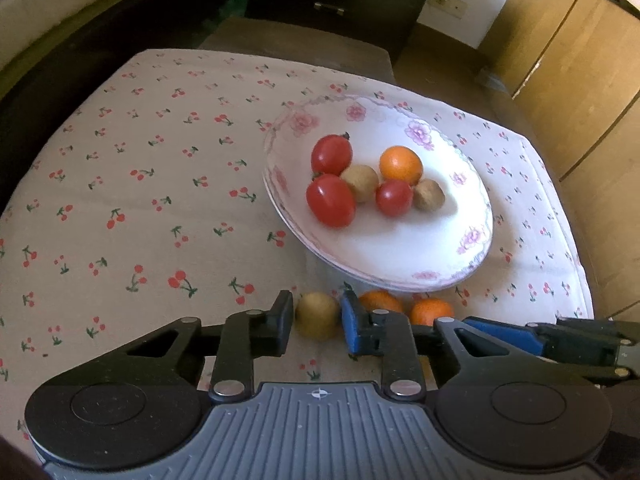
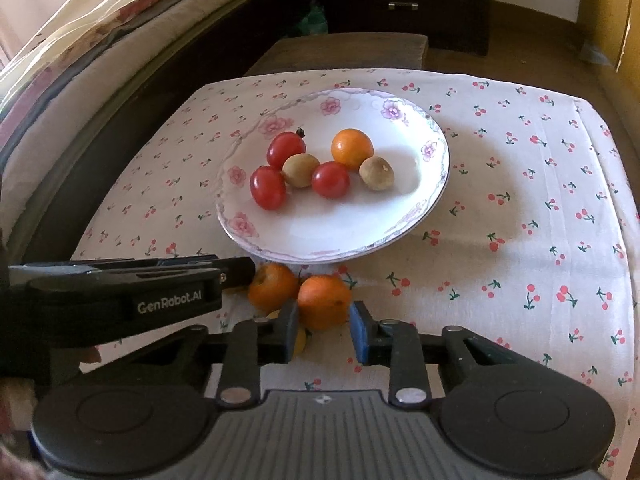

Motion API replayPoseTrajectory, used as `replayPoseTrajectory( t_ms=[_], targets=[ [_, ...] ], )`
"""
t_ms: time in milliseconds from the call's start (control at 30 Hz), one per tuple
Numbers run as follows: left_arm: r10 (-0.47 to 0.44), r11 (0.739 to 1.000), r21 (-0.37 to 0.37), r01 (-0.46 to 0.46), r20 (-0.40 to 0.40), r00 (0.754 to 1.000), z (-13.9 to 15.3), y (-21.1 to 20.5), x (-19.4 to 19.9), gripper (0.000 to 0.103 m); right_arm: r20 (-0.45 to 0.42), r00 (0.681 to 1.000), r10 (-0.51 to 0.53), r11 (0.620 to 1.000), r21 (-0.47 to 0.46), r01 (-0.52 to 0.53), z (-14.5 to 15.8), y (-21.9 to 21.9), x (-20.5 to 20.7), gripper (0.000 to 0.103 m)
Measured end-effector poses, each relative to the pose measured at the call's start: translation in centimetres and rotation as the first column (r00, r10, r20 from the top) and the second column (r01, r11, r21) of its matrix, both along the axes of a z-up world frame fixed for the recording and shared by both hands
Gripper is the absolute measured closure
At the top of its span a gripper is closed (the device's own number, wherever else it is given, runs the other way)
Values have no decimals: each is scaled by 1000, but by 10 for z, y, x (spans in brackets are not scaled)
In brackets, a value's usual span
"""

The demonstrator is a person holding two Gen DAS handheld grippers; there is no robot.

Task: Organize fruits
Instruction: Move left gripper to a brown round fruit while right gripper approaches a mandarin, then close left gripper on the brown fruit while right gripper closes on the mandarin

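Note:
A white floral plate on the cherry-print cloth holds three red tomatoes, one orange and two brown fruits. In front of the plate lie a brown fruit and two oranges. My left gripper is open, its fingers on either side of the brown fruit with small gaps. My right gripper is open around the nearer orange, fingers close to its sides. A small yellow fruit shows behind the right gripper's left finger.
The table is covered by the cherry-print cloth. A bed with folded blankets runs along the left. A dark cabinet stands behind, wooden panels at the right. The left gripper body lies just left of my right gripper.

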State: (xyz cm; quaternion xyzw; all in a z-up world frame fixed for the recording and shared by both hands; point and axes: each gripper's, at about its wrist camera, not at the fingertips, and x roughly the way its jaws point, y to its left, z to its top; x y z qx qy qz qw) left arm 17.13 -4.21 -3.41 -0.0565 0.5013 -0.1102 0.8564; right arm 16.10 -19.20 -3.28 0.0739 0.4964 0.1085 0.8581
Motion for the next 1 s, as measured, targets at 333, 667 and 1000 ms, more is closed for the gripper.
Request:
replayPoseTrajectory(
  t_ms=[333, 667, 1000],
  targets=[
    [-7, 1000, 11, 7, -8, 1000, 3, 3, -11, 70, 22, 999, -37, 999, 16, 37, 11, -10, -3, 79],
    [-9, 1000, 5, 9, -30, 1000, -2, 3, -7, 68, -1, 1000, -13, 1000, 7, 13, 2, 6, 15, 77],
    [38, 999, -27, -39, -48, 998, -3, 14, -2, 69, -45, 999, -26, 999, 44, 28, -10, 4, 27, 66]
  ],
)
